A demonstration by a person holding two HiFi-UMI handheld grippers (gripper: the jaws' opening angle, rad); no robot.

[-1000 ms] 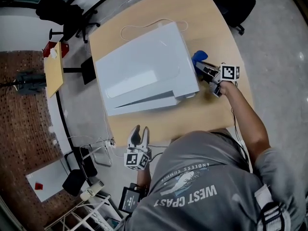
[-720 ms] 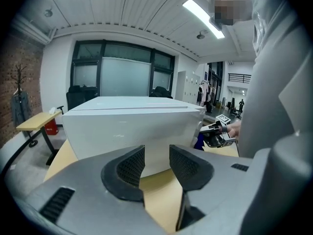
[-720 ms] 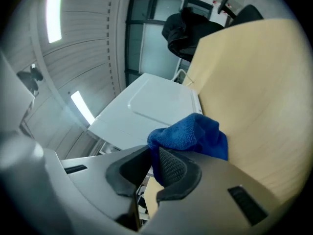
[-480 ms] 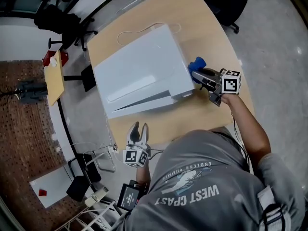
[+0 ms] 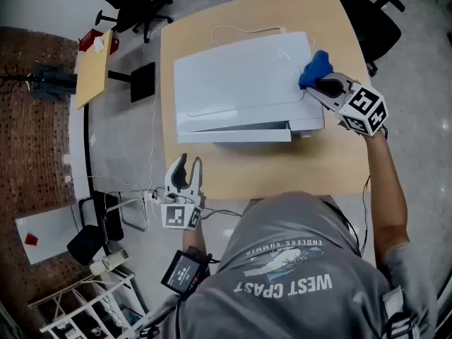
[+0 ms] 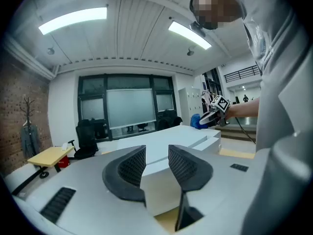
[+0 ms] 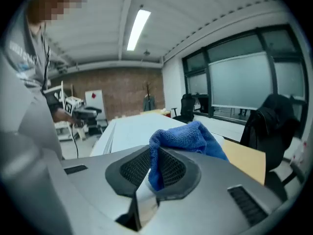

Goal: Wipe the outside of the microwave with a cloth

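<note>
Right gripper (image 5: 323, 85) clamps blue cloth (image 5: 316, 66) at white microwave's (image 5: 233, 83) top right corner; left gripper (image 5: 186, 167) jaws narrowly apart, empty, beside table (image 5: 332, 164).

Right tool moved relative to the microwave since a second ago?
Yes. The right tool, shut on the blue cloth, has come up from beside the microwave side wall to its top edge.

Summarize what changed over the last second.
Right gripper, shut on the blue cloth, rose from the microwave's right side to its top right edge, rolling as it went. Nothing taken or released. Left gripper stays open and empty by the table's near edge; microwave unmoved.
</note>
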